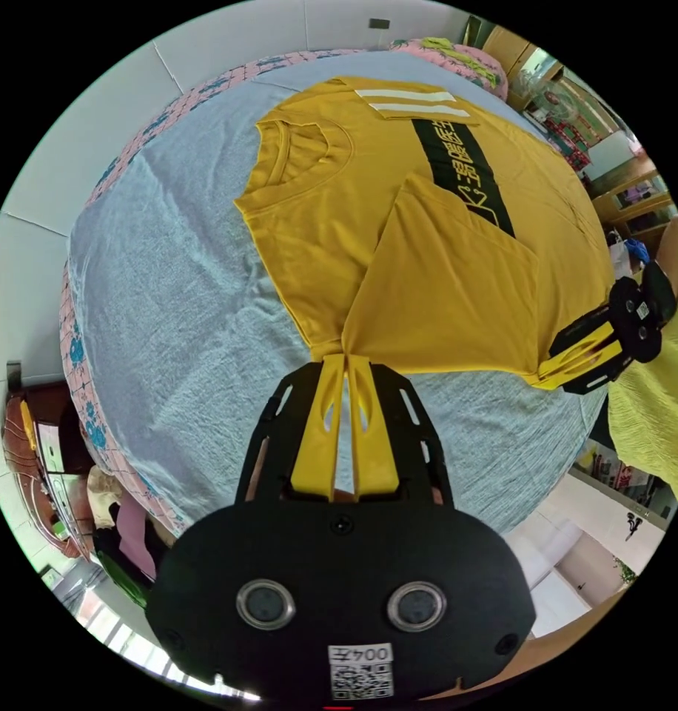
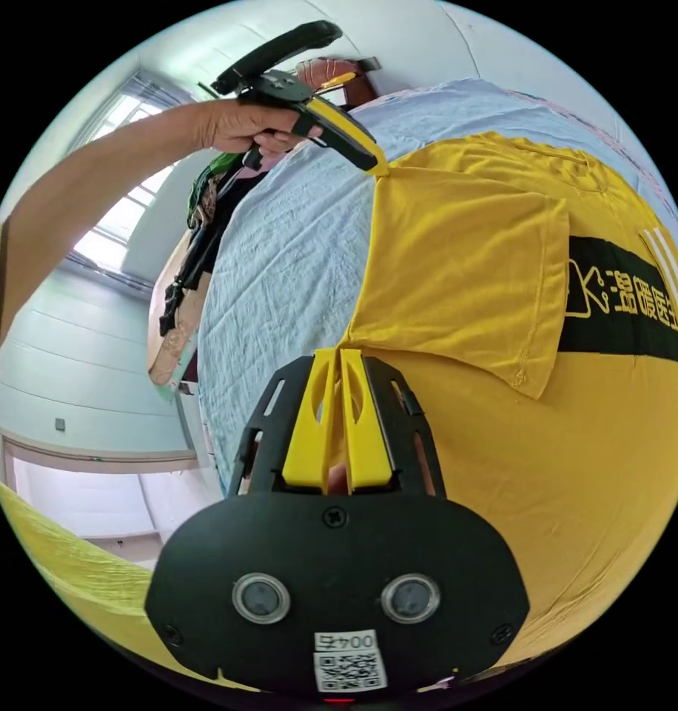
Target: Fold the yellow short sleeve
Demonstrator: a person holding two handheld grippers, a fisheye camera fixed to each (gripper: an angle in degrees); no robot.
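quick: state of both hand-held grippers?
Left hand-held gripper: closed on the shirt edge.
Right hand-held gripper: closed on the shirt's edge too.

You get bright, even daylight from the tall glass window [image 2: 124, 170], which blows out to white glare. Shadows on the pale blue-grey bedsheet [image 1: 191, 296] stay soft. Focus is sharp; fisheye bending warps your edges.

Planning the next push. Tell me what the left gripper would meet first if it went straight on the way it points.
The left gripper is already shut on the shirt edge; straight on, it would likely ride into the folded-over flap lying on the bed.
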